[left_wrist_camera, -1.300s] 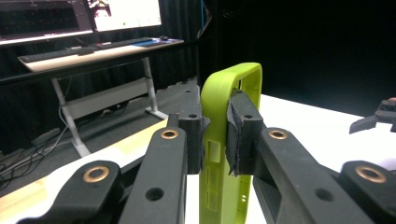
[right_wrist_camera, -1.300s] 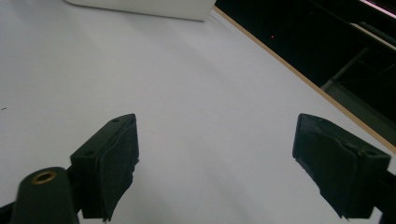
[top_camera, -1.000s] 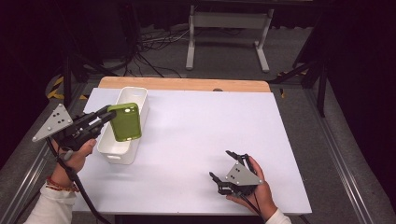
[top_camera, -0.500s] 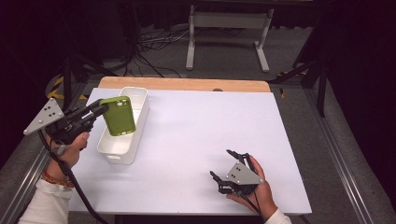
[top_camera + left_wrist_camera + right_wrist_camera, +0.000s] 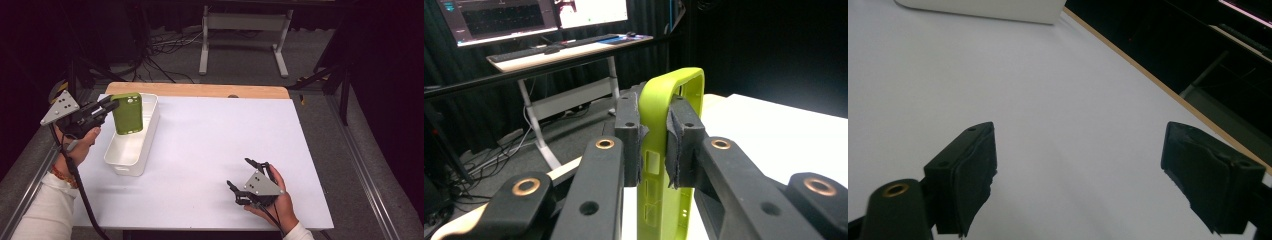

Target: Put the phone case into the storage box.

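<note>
A lime-green phone case [image 5: 126,114] hangs upright over the far end of a white bin [image 5: 131,150] at the table's left. My left gripper [image 5: 112,103] is shut on the case's left edge. In the left gripper view the two pads [image 5: 628,131] pinch the rim of the green case [image 5: 676,100], which stands on edge between them. My right gripper [image 5: 239,173] rests in a hand near the front right of the table, with its jaws spread wide. In the right gripper view, bare table top lies between those open jaws [image 5: 1078,165].
The white table top [image 5: 220,130] has a wooden strip [image 5: 200,90] along its far edge. A corner of the white bin [image 5: 983,9] shows far off in the right gripper view. A metal stand [image 5: 245,40] and cables lie on the floor beyond. Monitors [image 5: 524,17] stand on a desk.
My left gripper has carried the green case toward the far end of the bin and a little higher, and the case now stands more upright. The right gripper has kept still.
</note>
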A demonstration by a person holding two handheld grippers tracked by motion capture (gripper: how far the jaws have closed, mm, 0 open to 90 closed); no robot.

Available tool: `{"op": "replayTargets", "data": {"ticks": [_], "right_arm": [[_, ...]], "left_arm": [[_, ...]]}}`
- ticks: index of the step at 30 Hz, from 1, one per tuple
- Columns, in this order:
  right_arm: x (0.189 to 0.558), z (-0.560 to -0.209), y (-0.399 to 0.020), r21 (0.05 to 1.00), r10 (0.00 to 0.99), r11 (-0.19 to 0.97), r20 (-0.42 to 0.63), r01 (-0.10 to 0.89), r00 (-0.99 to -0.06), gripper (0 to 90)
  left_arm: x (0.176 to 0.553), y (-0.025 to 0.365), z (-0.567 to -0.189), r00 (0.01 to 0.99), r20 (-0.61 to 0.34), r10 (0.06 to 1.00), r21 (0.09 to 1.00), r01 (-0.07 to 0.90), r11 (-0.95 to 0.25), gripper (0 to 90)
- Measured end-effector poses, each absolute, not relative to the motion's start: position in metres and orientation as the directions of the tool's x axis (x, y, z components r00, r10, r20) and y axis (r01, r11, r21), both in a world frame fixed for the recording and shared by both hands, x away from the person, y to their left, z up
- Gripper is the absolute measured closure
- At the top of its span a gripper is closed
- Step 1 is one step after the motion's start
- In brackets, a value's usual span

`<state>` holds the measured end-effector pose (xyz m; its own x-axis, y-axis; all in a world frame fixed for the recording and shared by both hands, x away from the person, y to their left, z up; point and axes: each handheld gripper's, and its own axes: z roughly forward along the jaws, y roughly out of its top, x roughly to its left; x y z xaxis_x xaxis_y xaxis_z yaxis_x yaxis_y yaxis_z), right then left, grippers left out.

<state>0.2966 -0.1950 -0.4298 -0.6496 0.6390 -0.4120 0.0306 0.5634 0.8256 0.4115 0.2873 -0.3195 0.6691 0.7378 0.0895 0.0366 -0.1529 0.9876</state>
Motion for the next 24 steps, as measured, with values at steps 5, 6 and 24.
{"op": "replayTargets", "data": {"ticks": [5, 6, 24], "right_arm": [[0.296, -0.429, -0.195, 0.827, 0.64, 0.561, -0.411, 0.03, -0.65, 15.7], [0.296, -0.429, -0.195, 0.826, 0.639, 0.562, -0.412, 0.029, -0.65, 15.7], [0.299, -0.429, -0.196, 0.831, 0.648, 0.555, -0.399, 0.044, -0.648, 15.8]], "left_arm": [[0.42, 0.285, -0.321, 0.663, 0.083, 0.744, 0.988, 0.044, -0.15, 78.7], [0.421, 0.285, -0.321, 0.663, 0.081, 0.744, 0.987, 0.05, -0.153, 78.7], [0.457, 0.275, -0.331, 0.66, 0.067, 0.749, 0.982, 0.091, -0.168, 78.7]]}}
